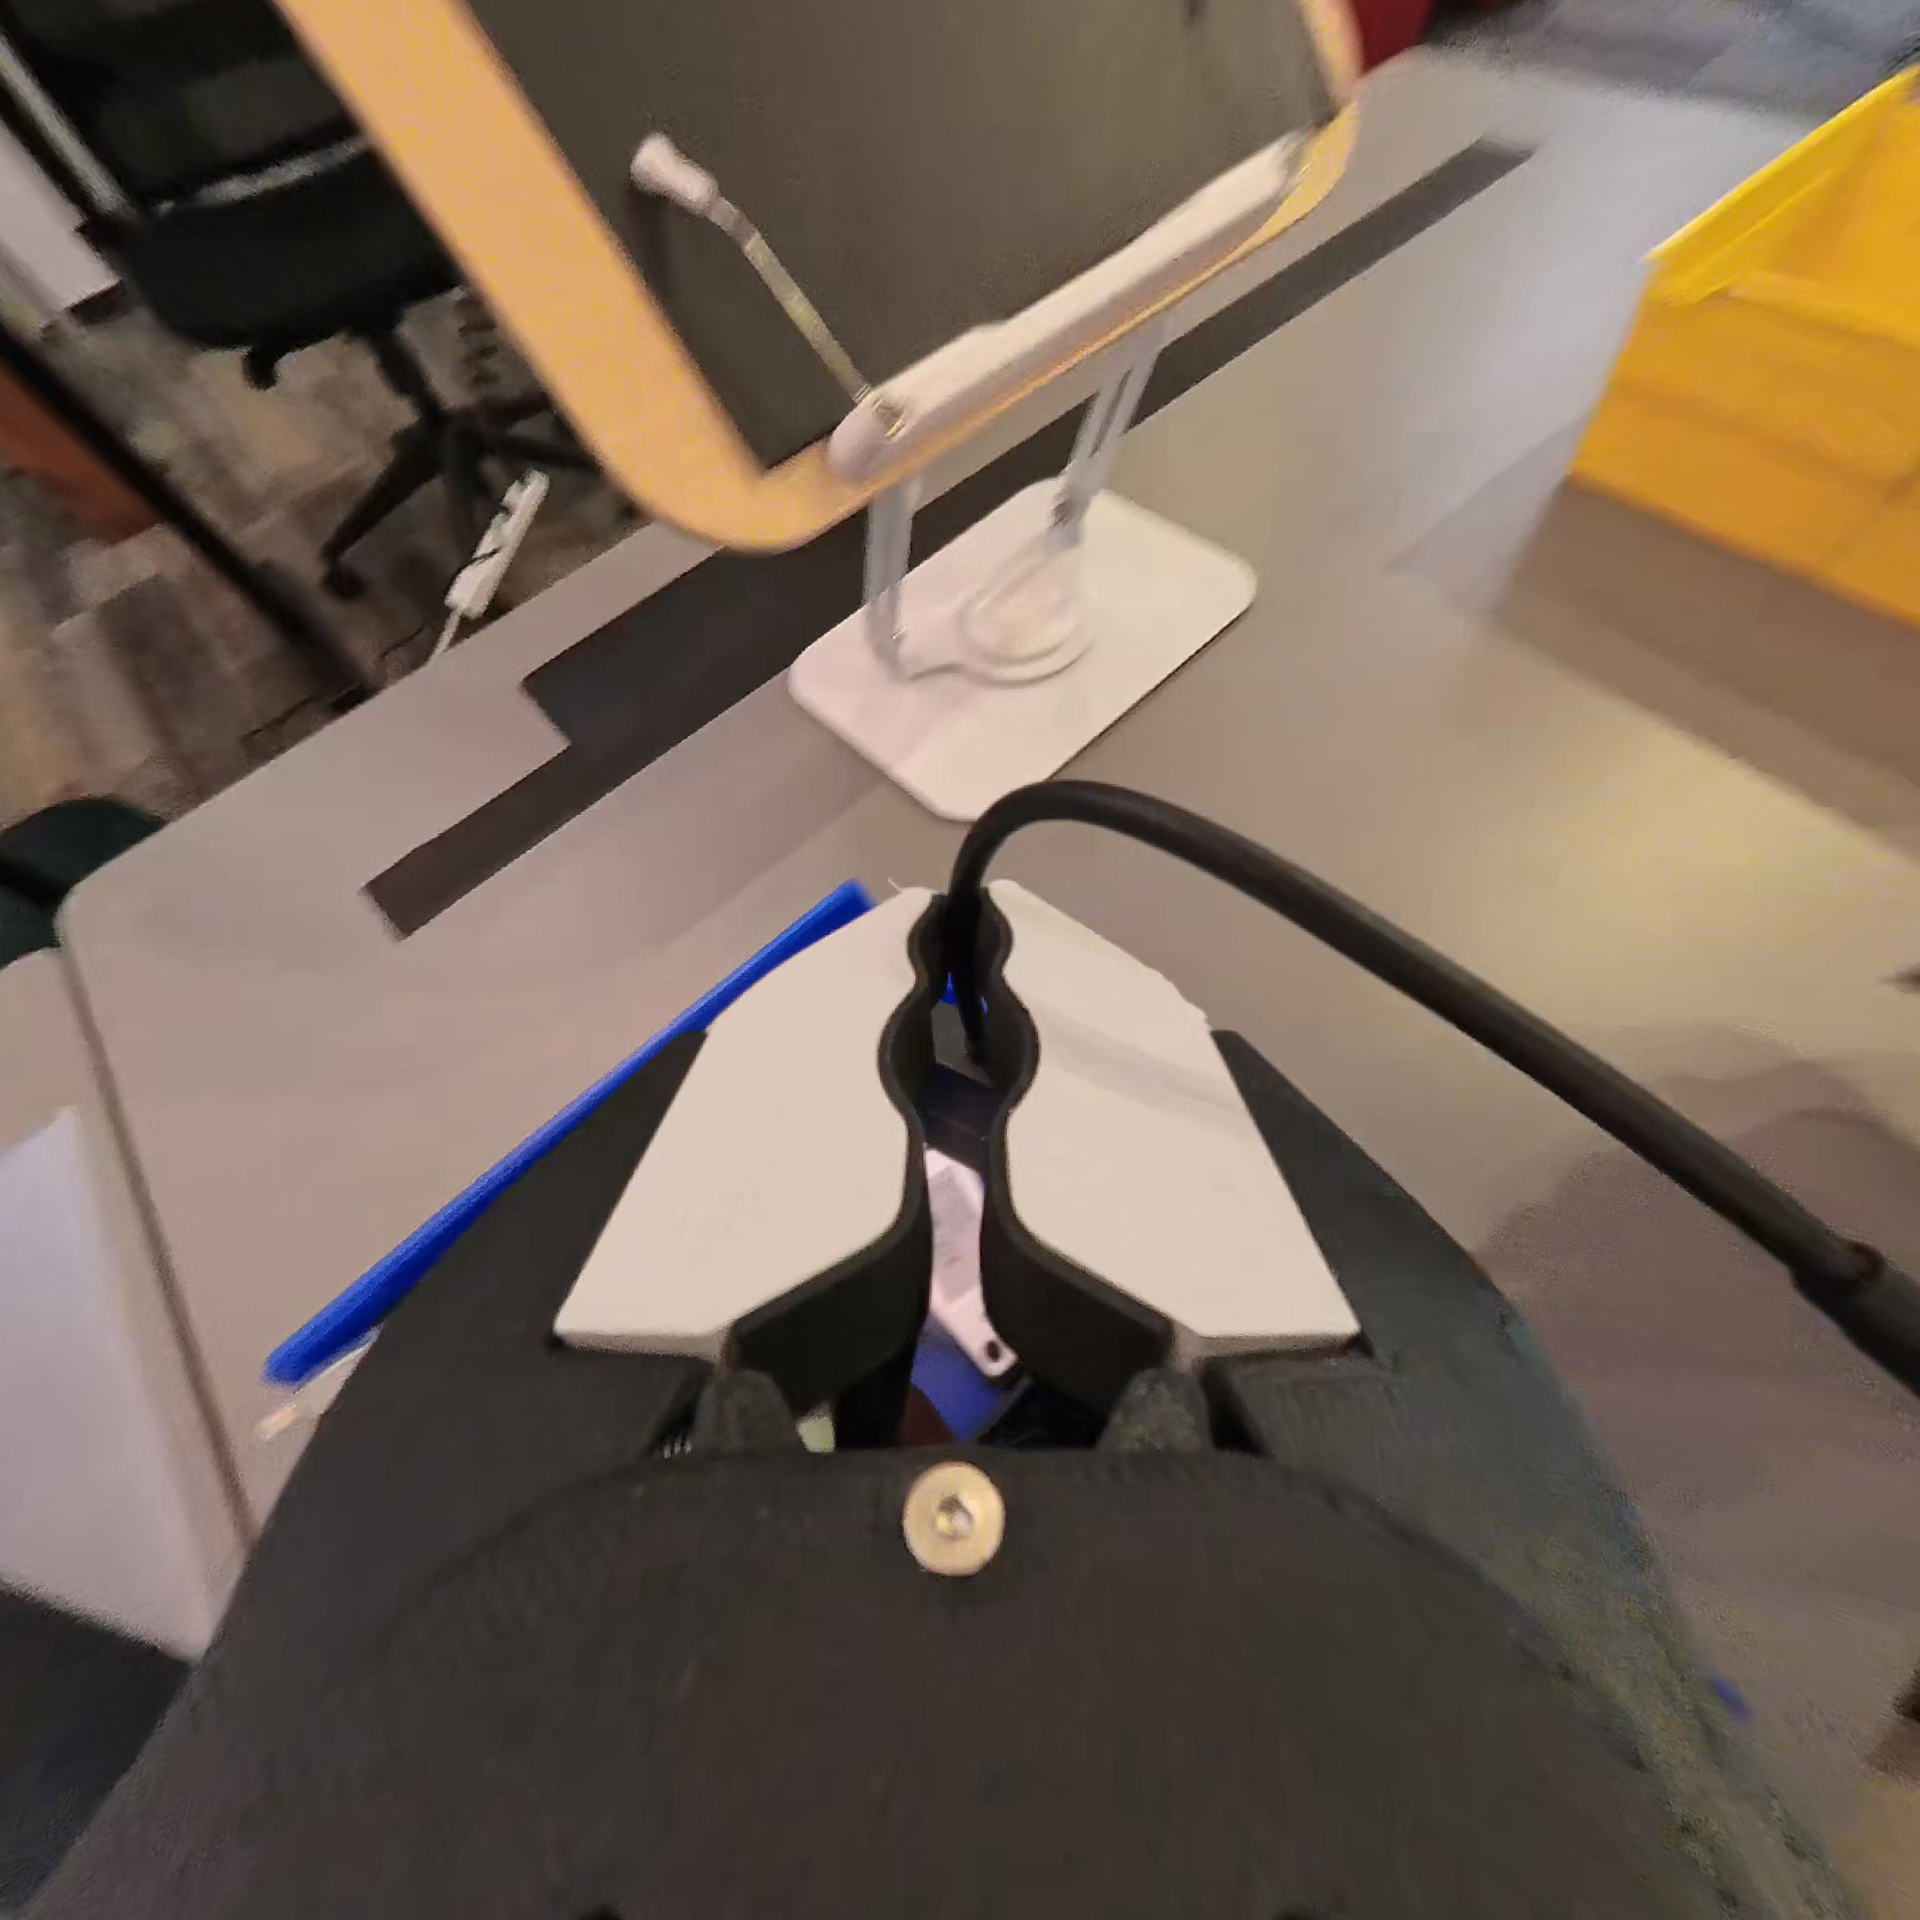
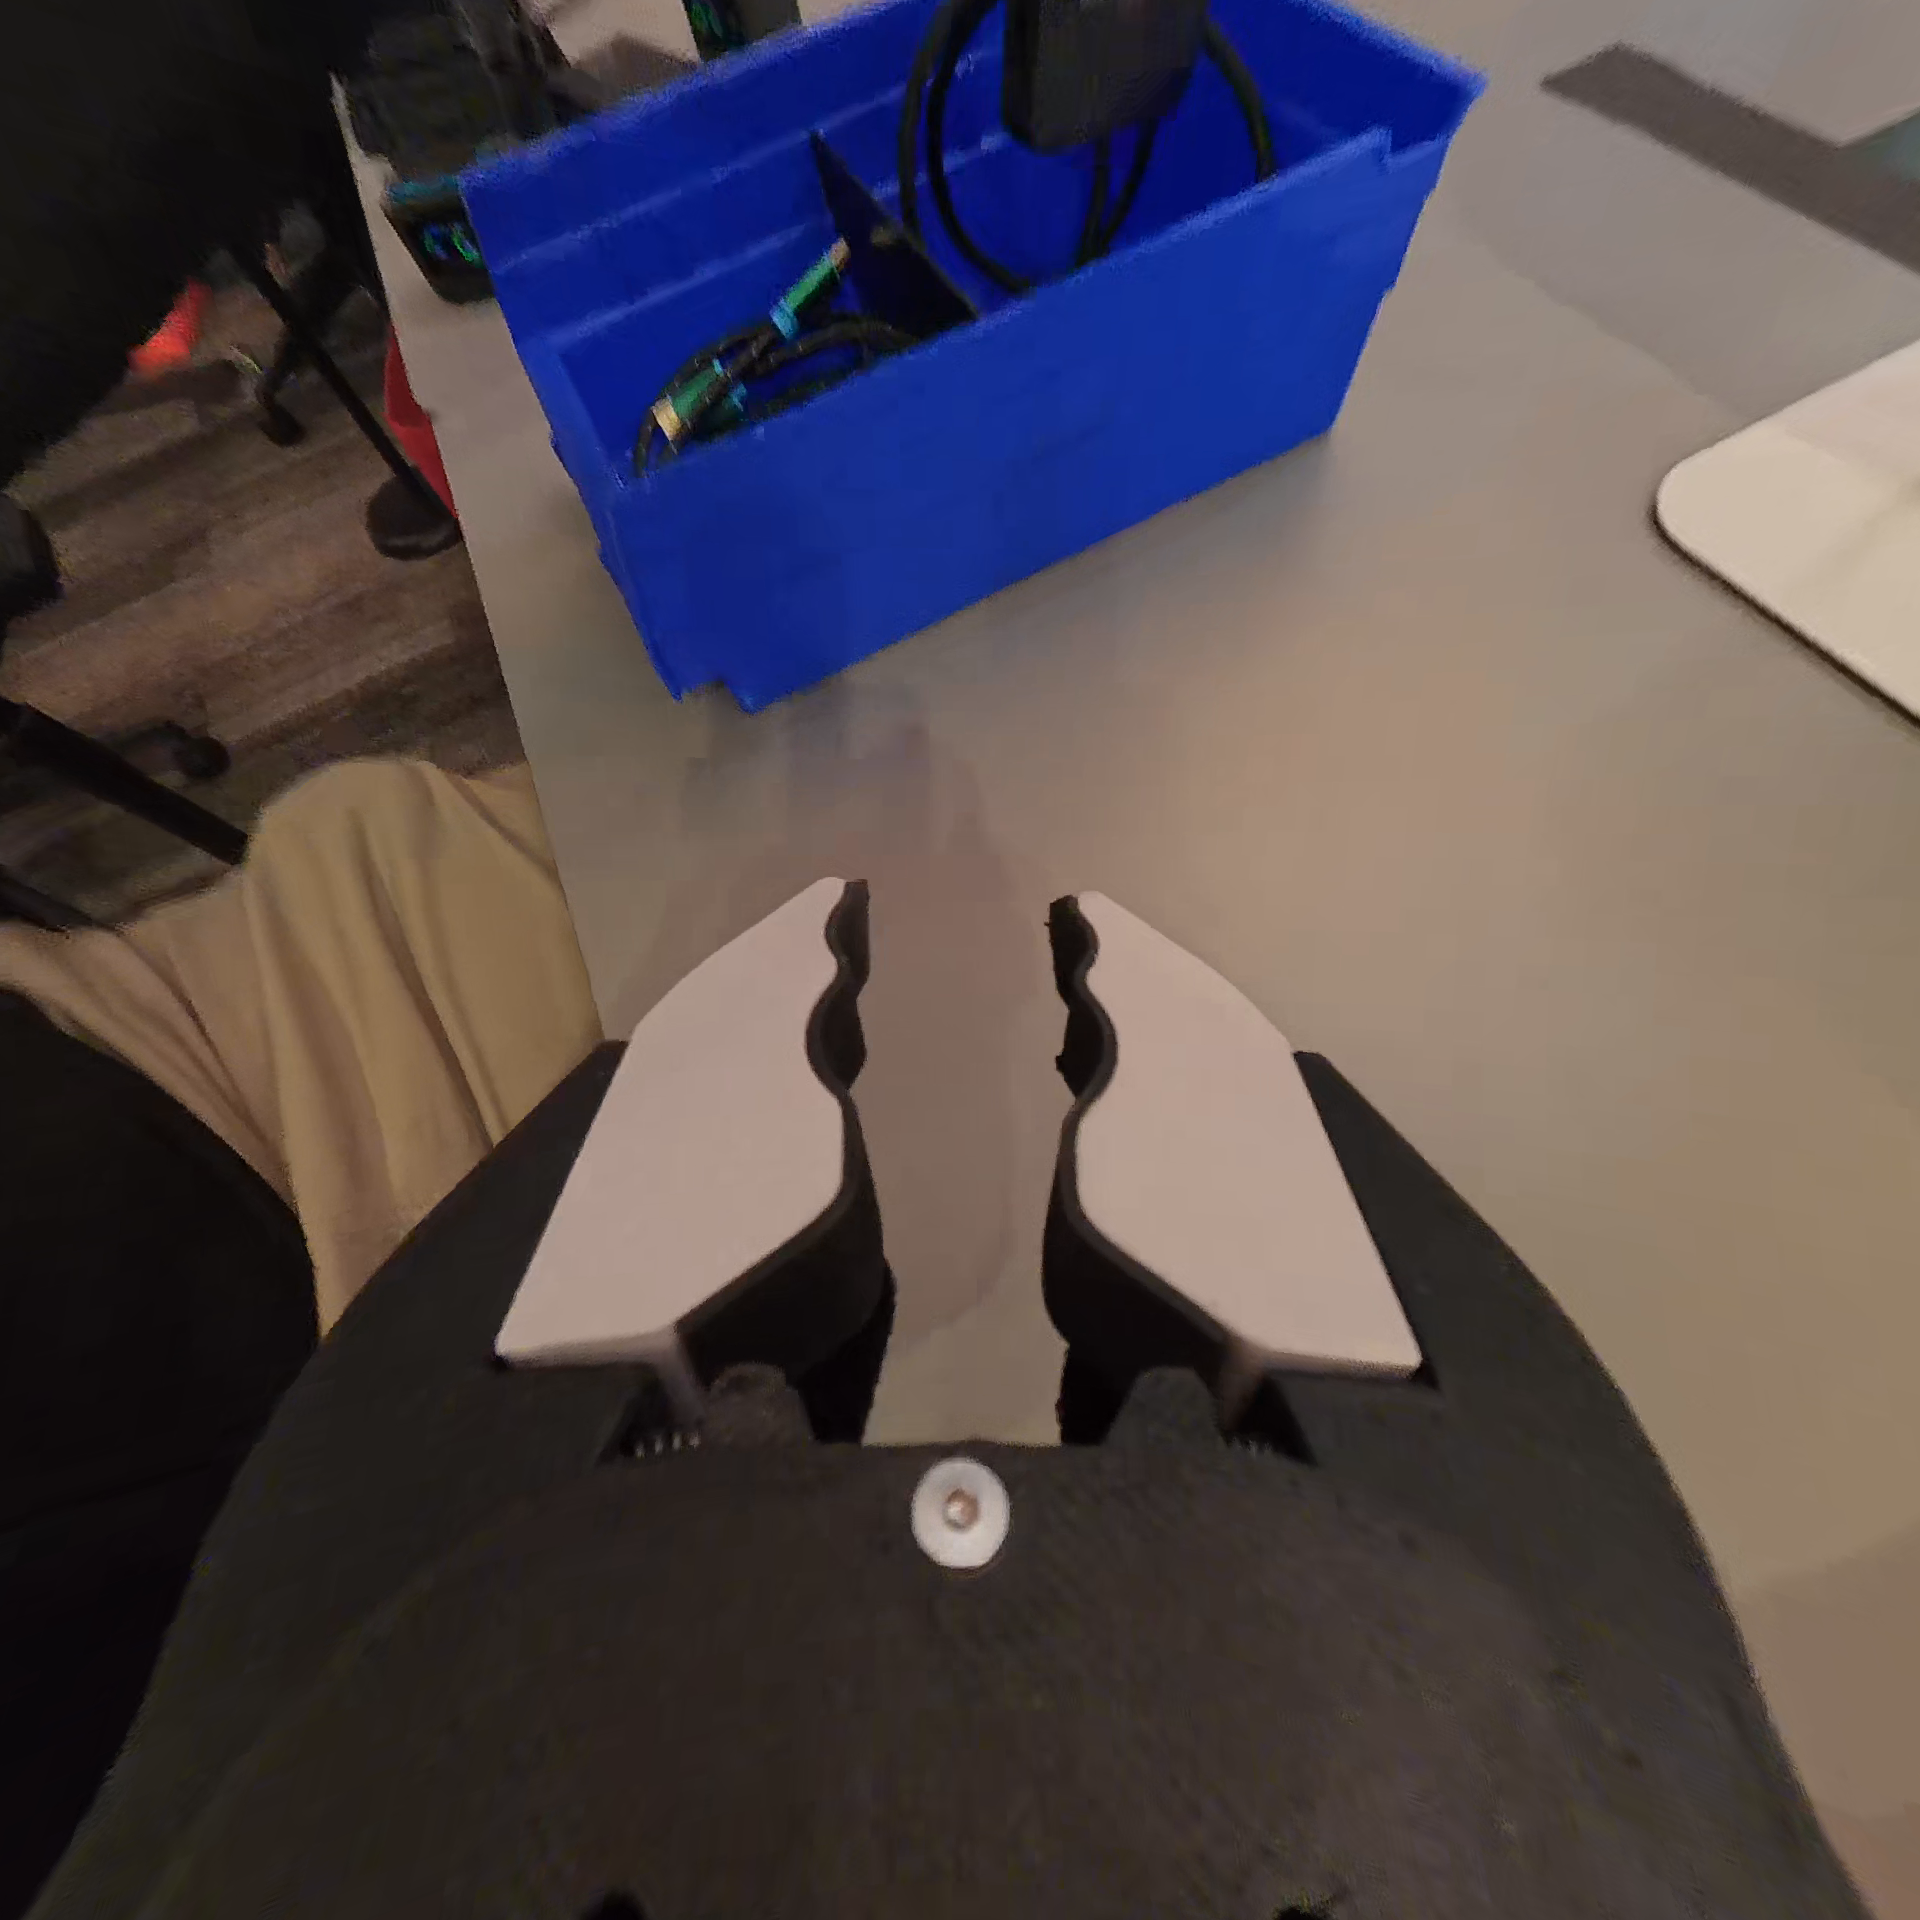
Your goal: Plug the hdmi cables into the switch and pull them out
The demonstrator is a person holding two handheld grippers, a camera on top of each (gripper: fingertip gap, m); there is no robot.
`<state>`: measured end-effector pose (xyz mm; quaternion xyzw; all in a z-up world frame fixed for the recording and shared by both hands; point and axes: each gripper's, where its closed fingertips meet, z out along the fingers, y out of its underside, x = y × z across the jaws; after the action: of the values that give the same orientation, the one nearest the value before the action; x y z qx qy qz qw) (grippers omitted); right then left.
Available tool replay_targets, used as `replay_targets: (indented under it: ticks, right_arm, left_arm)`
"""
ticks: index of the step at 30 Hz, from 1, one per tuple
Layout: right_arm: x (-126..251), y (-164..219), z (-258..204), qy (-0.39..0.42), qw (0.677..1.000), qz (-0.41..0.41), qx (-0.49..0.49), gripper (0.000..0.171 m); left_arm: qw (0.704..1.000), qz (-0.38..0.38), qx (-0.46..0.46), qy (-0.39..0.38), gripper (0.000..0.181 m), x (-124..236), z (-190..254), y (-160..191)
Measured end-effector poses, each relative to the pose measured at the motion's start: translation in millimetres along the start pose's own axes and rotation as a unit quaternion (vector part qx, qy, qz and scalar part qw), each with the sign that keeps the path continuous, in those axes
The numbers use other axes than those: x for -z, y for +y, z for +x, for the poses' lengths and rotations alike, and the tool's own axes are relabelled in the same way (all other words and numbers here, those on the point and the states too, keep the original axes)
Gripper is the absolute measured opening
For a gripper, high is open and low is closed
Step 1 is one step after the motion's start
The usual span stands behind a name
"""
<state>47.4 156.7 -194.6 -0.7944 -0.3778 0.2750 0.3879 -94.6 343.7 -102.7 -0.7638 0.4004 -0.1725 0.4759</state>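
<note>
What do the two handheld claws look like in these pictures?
Both look alike. The left claw and the right claw each have two flat pale grey fingers with wavy black rubber-like inner pads, set in a rough black body. One silver screw sits centred on the body behind the fingers.

Dim, warm indoor light; soft pinkish sheen on grey worktop. Heavy motion blur across far field in left wrist view, yellow bin smeared. Wide-angle bending at edges. Soft shadow between right claw fingers.
</note>
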Motion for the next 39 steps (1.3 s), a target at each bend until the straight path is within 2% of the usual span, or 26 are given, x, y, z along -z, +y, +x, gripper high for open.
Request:
replay_targets:
  ticks: [1,6,11,14,16,19,25,27,29,31,34,37,39]
  right_arm:
    - [-1.1,-7.9,-1.1,-0.012,1.0,0.014,-0.009,0.037]
    - [-7.0,-50.0,-8.9,-0.12,0.983,0.104,-0.089,0.054]
    - [-9.3,-70.2,-16.3,-0.199,0.961,0.156,-0.11,0.069]
    - [-5.9,-77.1,-20.4,-0.201,0.958,0.181,-0.095,0.084]
    - [-0.6,-81.2,-27.5,-0.206,0.957,0.194,-0.064,0.087]
    - [13.2,-89.2,-39.0,-0.245,0.942,0.223,-0.055,0.08]
    - [33.9,-86.3,-49.8,-0.368,0.892,0.24,-0.105,0.025]
    - [41.5,-86.7,-52.7,-0.392,0.88,0.247,-0.106,0.017]
    - [49.9,-90.0,-52.5,-0.402,0.87,0.261,-0.111,0.014]
    - [51.6,-91.7,-46.8,-0.391,0.873,0.267,-0.119,0.013]
    - [56.4,-94.2,-43.4,-0.386,0.869,0.283,-0.123,0.013]
    - [61.7,-100.0,-33.7,-0.365,0.866,0.311,-0.141,0.013]
    - [61.8,-100.3,-26.4,-0.345,0.87,0.321,-0.149,0.013]
  left_arm:
    - [1.0,0.016,0.003,0.025,0.004,5.1,11.6,-9.0]
    - [0.98,0.114,0.01,0.161,0.004,33.2,77.4,-55.2]
    - [0.947,0.163,0.009,0.276,0.004,50.6,138.2,-81.0]
    - [0.928,0.181,0.015,0.326,0.004,53.6,168.4,-90.1]
    - [0.92,0.178,0.008,0.348,0.003,51.2,184.5,-90.5]
    - [0.912,0.16,0.005,0.377,0.004,43.7,200.4,-86.5]
    - [0.873,0.17,0.042,0.456,0.003,47.7,215.6,-89.5]
    - [0.872,0.177,0.051,0.453,0.004,45.9,213.5,-90.9]
    - [0.87,0.189,0.063,0.451,0.005,47.2,209.3,-93.1]
    - [0.88,0.194,0.067,0.427,0.01,44.9,202.3,-93.6]
    - [0.9,0.191,0.079,0.384,0.044,39.6,191.5,-90.2]
    - [0.914,0.184,0.095,0.35,0.051,37.9,180.6,-77.9]
    - [0.912,0.181,0.112,0.352,0.053,41.5,180.5,-67.8]
